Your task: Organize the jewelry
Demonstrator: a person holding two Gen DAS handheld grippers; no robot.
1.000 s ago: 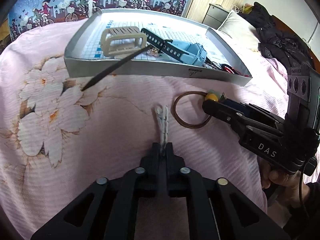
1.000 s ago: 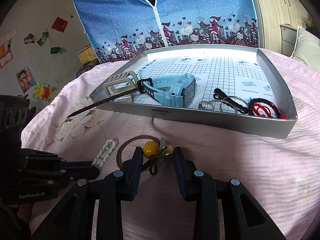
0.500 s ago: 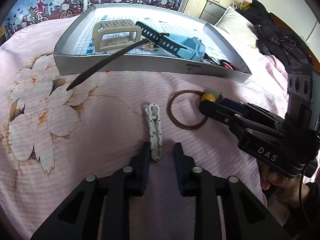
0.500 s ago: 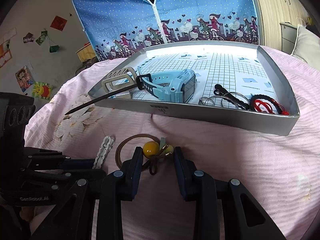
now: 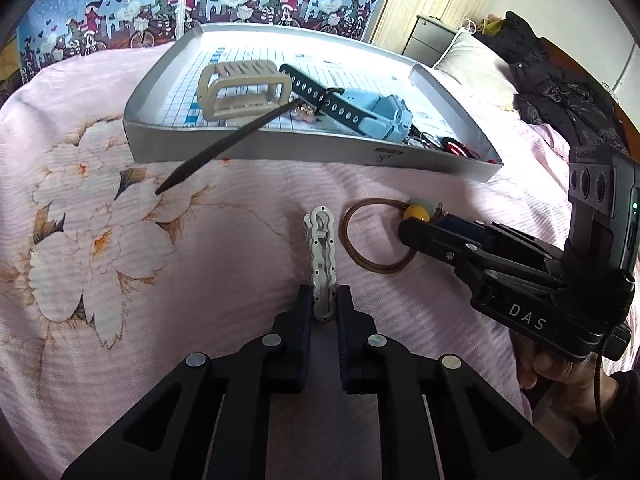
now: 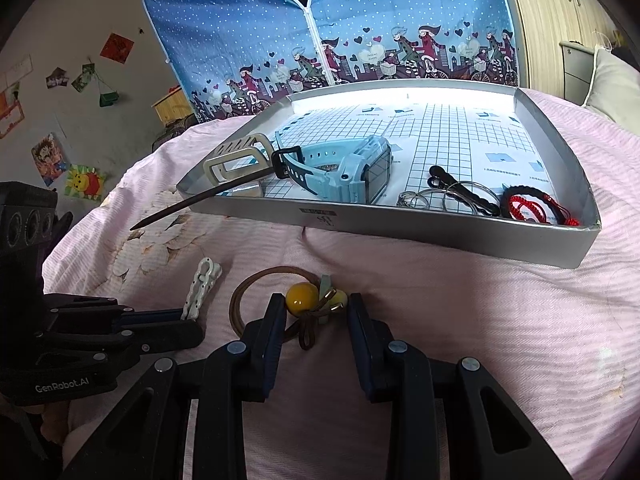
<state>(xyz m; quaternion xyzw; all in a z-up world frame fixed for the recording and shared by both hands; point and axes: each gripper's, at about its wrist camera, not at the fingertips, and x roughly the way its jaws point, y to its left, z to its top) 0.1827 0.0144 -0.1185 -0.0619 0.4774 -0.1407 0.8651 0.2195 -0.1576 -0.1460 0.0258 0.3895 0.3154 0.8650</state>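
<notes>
White wavy hair clip (image 5: 322, 258) is lying flat on the pink bedspread (image 5: 200, 280), lengthwise toward the tray. Its near end sits between the left gripper (image 5: 321, 308) fingers, which closely flank it; firm clamping vs. light contact cannot be told. In the right wrist view the clip (image 6: 201, 283) is seen angled, near end hidden behind the left gripper's fingers.

Just right of the clip: brown cord loop (image 5: 376, 236) with a yellow bead (image 5: 413, 213) and pale green charm, flat on the bedspread. Clip and loop are close but apart.

Right gripper (image 6: 316, 310) is spread, one finger either side of the bead (image 6: 298, 295) and knot; left finger is at or nearly at the bead, right finger is clear of it. Nothing gripped.

Silver tray (image 6: 440, 236) is further back on the bed, grid-printed liner inside. Contents:
- beige claw clip (image 5: 242, 90), near-left corner
- dark hair stick (image 5: 224, 148), leaned over the front wall, tip out over the bedspread
- light blue watch (image 6: 344, 168) with dark strap, on its side, beside the claw clip
- black hair clip (image 6: 464, 190) over thin metal rings (image 6: 432, 198)
- red and black braided bracelets (image 6: 536, 208), near-right corner

A hand (image 5: 560, 372) is seen holding the right gripper handle. Blue cartoon-print curtain (image 6: 320, 32) behind the bed.
</notes>
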